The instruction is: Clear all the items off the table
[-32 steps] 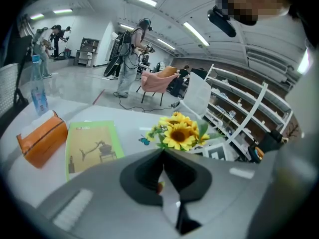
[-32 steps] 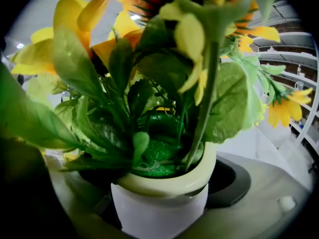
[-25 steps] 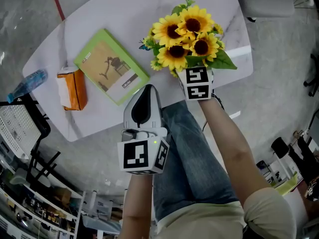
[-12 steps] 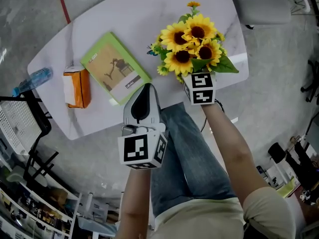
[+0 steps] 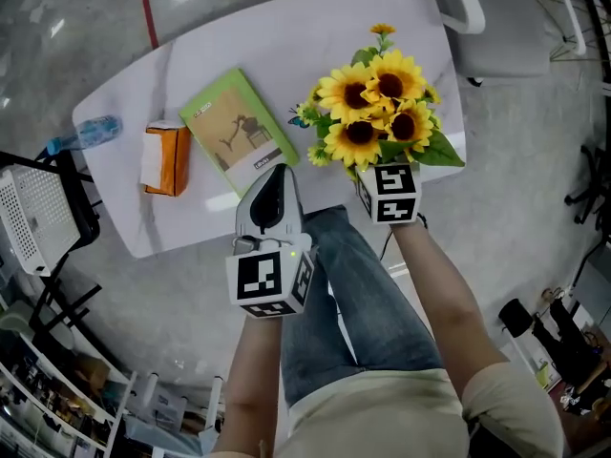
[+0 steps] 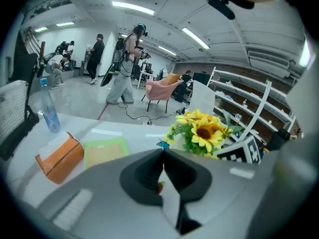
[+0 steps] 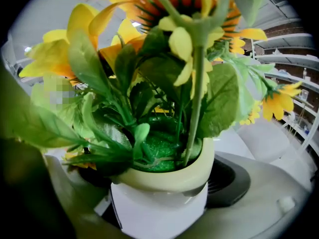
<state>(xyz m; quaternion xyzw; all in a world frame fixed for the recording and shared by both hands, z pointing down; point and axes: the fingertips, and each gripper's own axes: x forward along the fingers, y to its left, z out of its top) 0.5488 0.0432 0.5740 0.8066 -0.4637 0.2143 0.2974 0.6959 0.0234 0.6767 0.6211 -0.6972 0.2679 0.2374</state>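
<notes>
We are clamping the flowerpot point(image 7: 162, 195) in our right gripper point(image 5: 386, 185), left gripper point(image 5: 275, 183) pinched together, empty; book point(image 5: 239, 132), tissue box point(image 5: 166, 158) and bottle point(image 5: 86, 134) are waiting on the table point(image 5: 286, 46).

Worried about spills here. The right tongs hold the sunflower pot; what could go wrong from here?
1. The sunflowers spread wide above a small pot that the right tongs grip only by its sides; a quick swing might tilt or drop it.
2. Leaves fill the right gripper view and blooms hide the pot from the head view, so setting it down may be partly blind.
3. The bottle stands near the table edge; a careless reach could knock it off.
</notes>
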